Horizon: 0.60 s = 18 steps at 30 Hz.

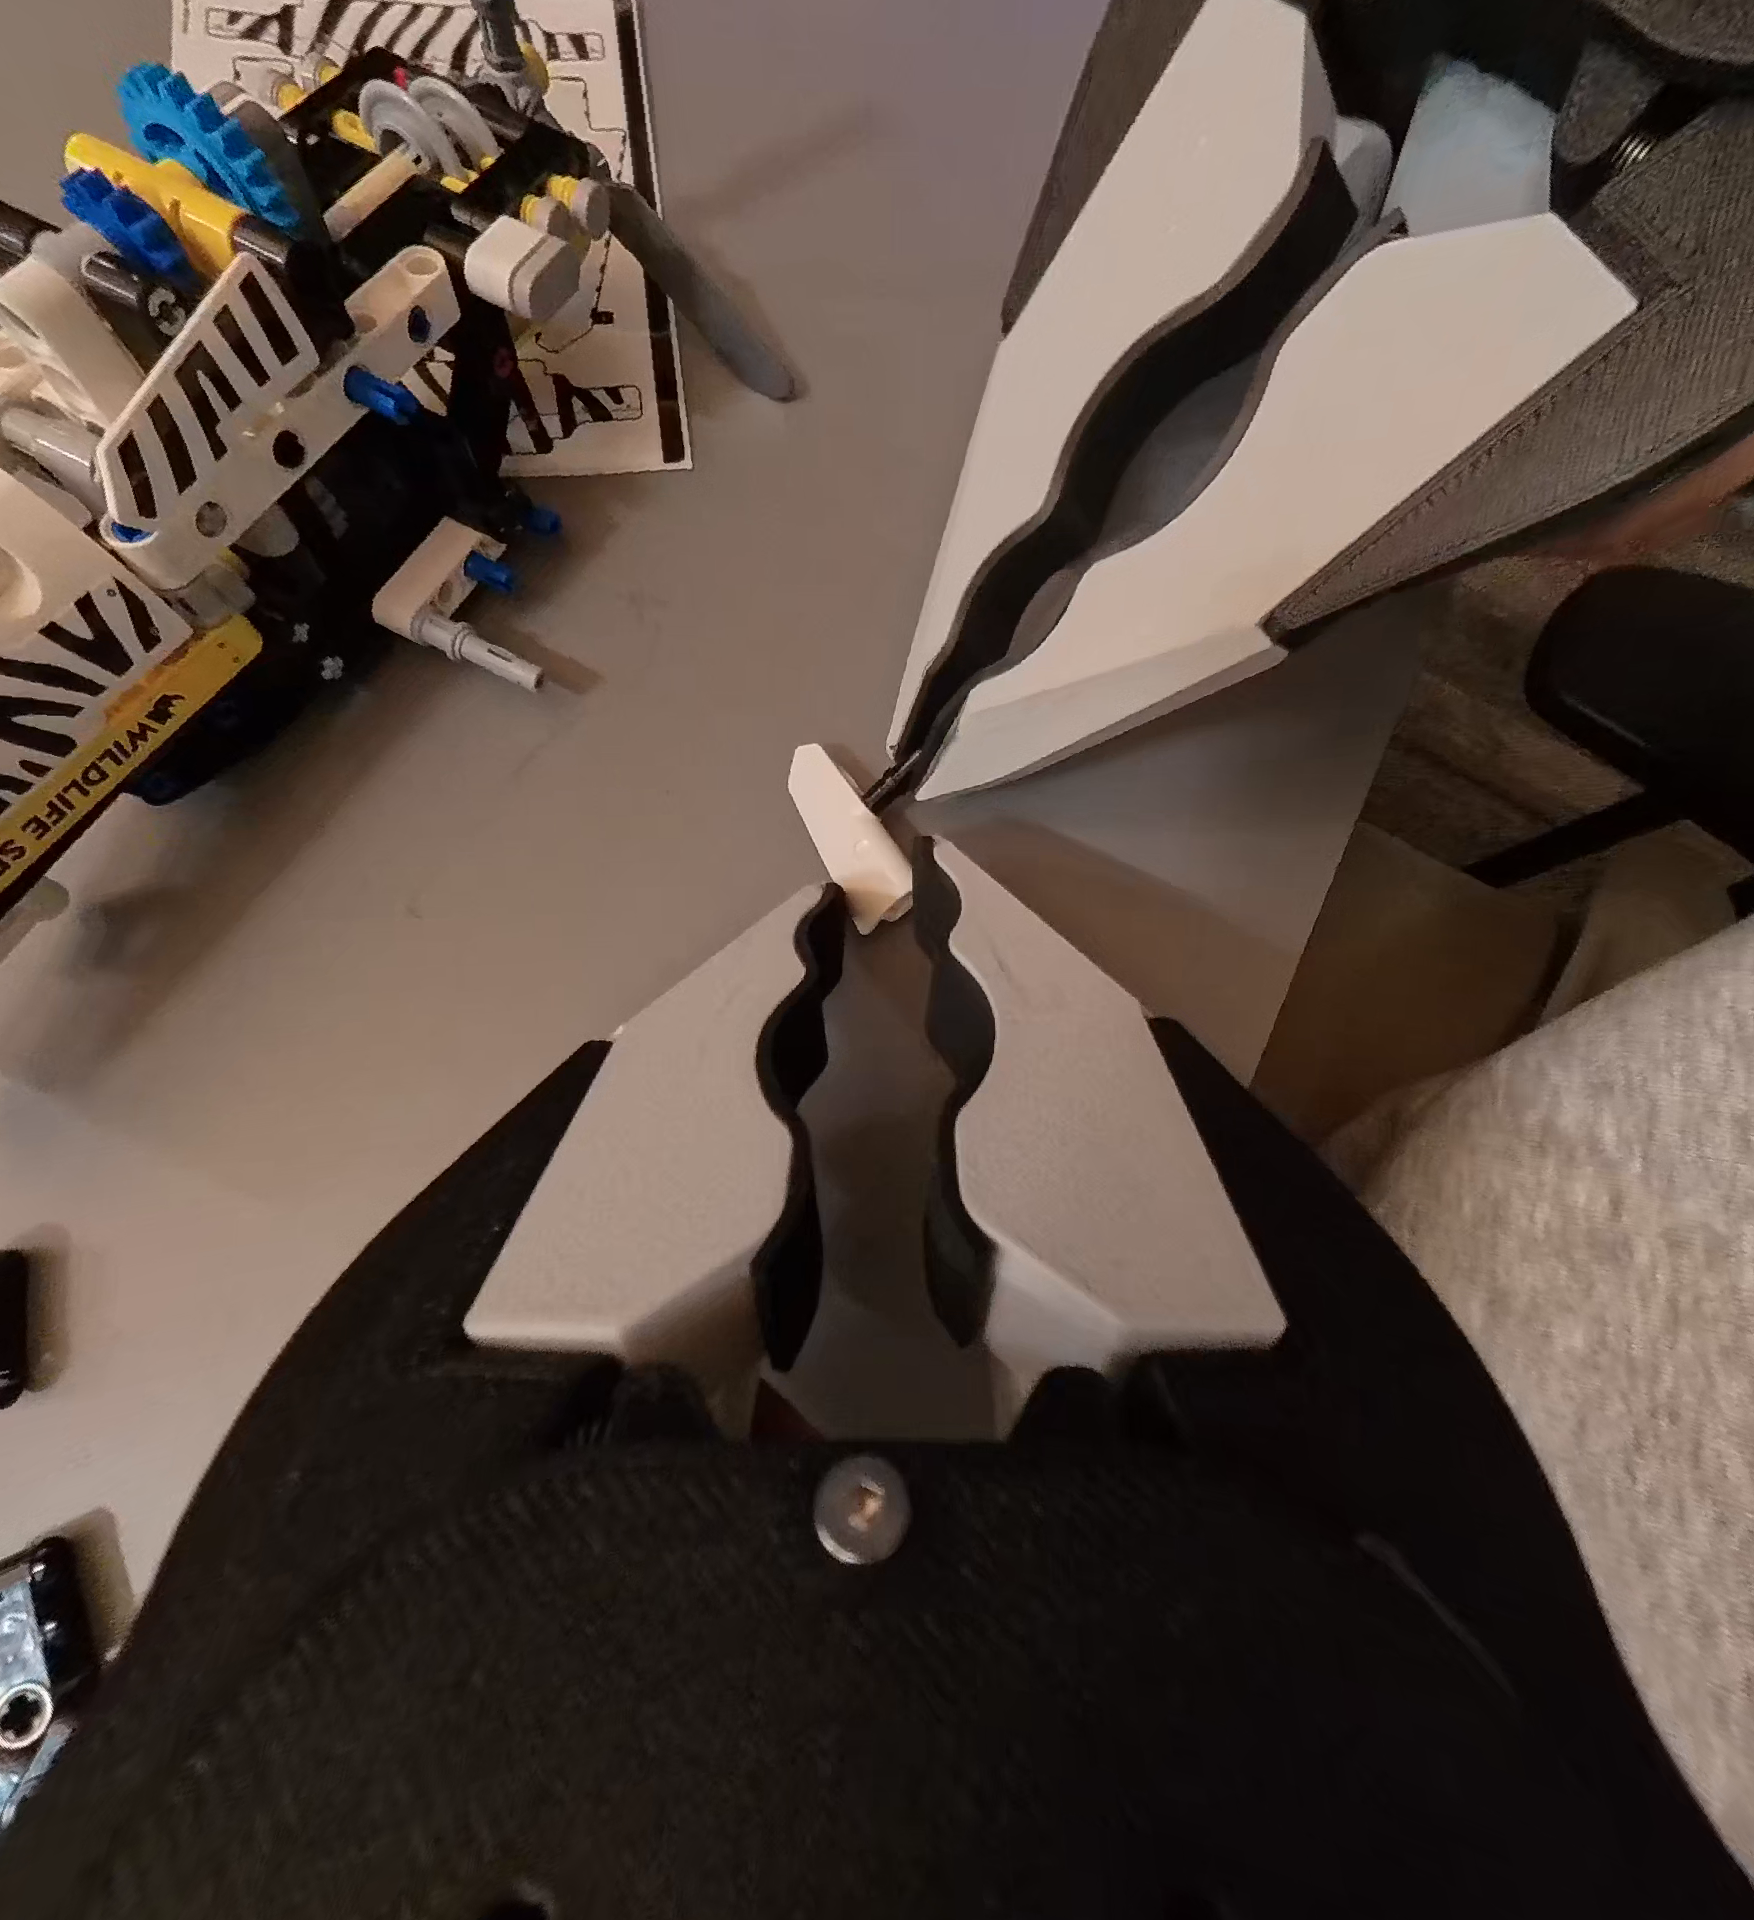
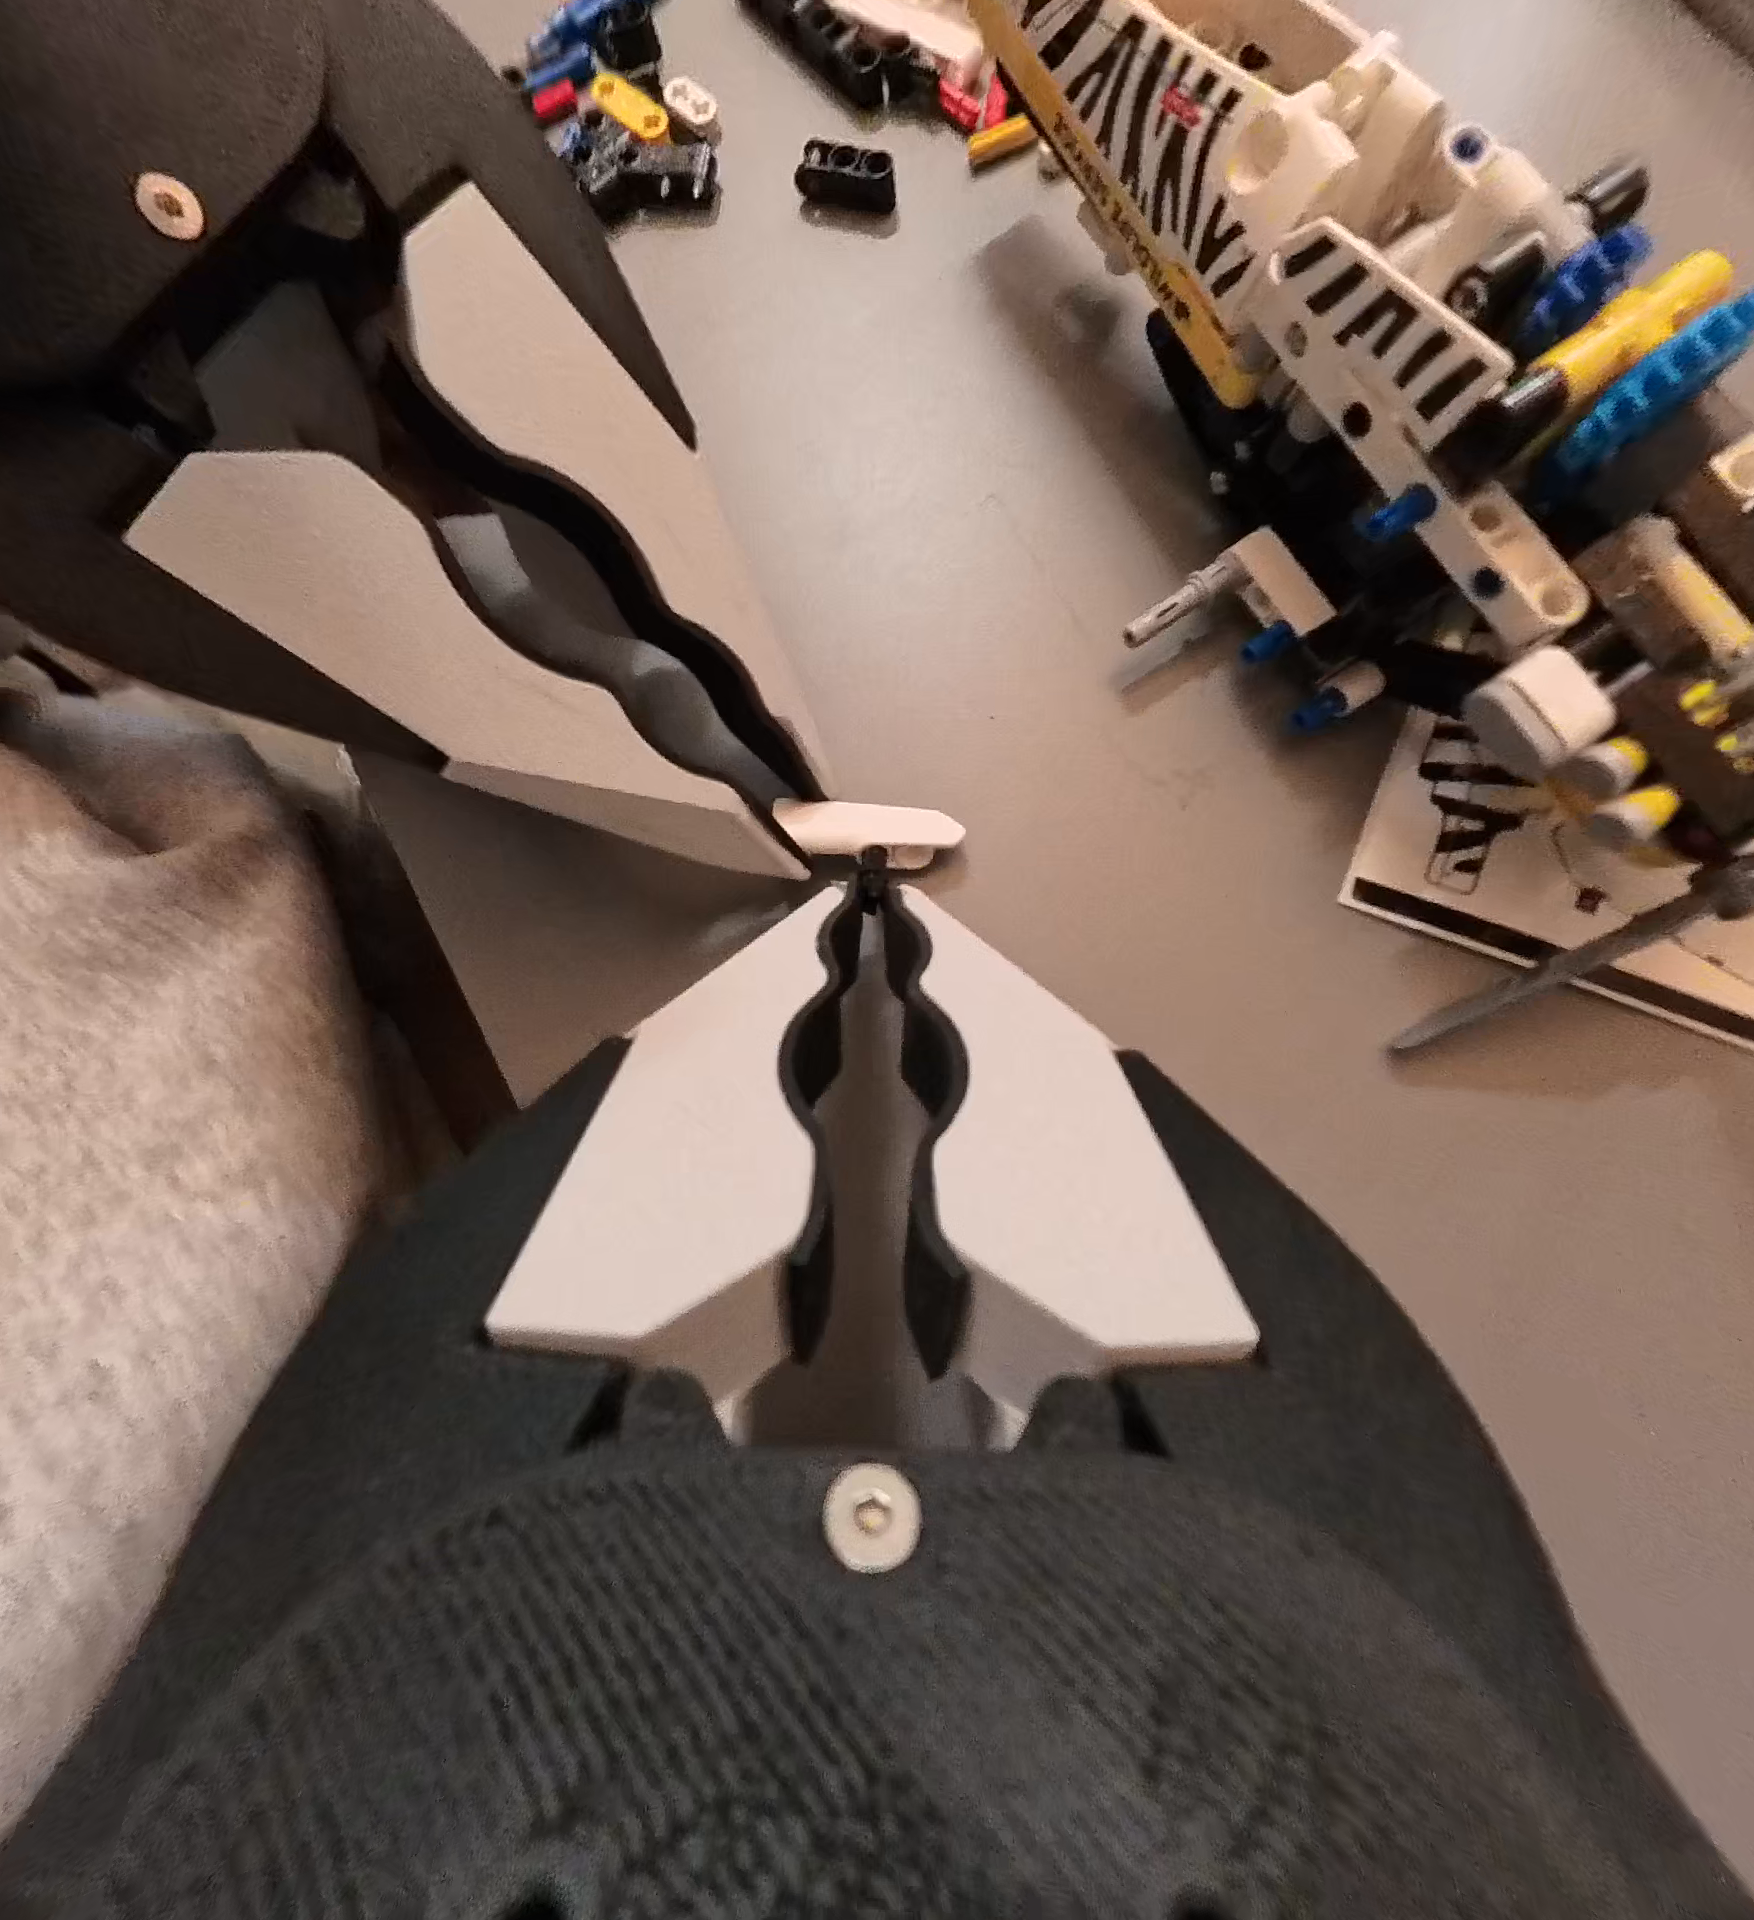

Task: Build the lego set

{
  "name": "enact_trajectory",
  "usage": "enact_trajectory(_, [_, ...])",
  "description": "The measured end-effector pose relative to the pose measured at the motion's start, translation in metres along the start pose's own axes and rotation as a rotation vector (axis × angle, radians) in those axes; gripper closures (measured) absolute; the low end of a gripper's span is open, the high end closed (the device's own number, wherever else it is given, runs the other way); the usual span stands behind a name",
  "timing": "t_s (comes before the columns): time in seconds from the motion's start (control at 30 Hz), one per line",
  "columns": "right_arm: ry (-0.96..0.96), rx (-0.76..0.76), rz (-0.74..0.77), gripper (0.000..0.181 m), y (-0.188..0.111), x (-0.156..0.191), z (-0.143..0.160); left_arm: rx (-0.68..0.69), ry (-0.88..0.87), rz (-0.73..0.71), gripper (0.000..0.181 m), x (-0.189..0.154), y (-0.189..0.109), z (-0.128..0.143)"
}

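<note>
- Left hand-held gripper (image 1: pixel 878 883) is pinching a small white Lego piece (image 1: pixel 845 837) above the desk (image 1: pixel 644 790), long axis crosswise.
- Right hand-held gripper (image 2: pixel 871 883) is meeting it tip-to-tip, clamping a tiny black pin (image 2: pixel 871 864) aimed into the piece's side.
- Zebra-striped model (image 1: pixel 198 416) is sitting well apart.

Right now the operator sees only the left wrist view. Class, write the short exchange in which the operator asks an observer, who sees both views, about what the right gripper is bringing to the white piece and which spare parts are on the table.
Operator: I see only a dark sliver at the right gripper's tips. What is it?
Observer: The right gripper is shut on a small black pin. The pin's end is against the white piece held by the left gripper.
Operator: Are there any red spares? I see none.
Observer: Yes, a small red piece lies in the loose pile, near the black three-hole beam.
</note>
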State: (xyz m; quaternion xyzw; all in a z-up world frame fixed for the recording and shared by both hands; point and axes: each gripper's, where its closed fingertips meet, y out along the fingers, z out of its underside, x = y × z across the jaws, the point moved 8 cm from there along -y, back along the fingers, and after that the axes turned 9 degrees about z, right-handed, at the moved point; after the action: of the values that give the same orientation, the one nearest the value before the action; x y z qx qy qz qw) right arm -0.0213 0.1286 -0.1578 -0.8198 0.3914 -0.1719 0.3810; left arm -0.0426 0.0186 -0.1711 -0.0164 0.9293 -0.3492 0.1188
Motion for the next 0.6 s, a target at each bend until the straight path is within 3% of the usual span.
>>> enact_trajectory(0.3, [-0.288,0.116,0.03,0.18,0.001,0.004,-0.017,-0.004,-0.006,0.015,0.167,0.001,0.0,-0.001])
enact_trajectory(0.6, [-0.177,0.132,-0.17,0.179,0.005,-0.012,-0.019,-0.008,-0.026,0.035,0.167,0.003,-0.001,-0.001])
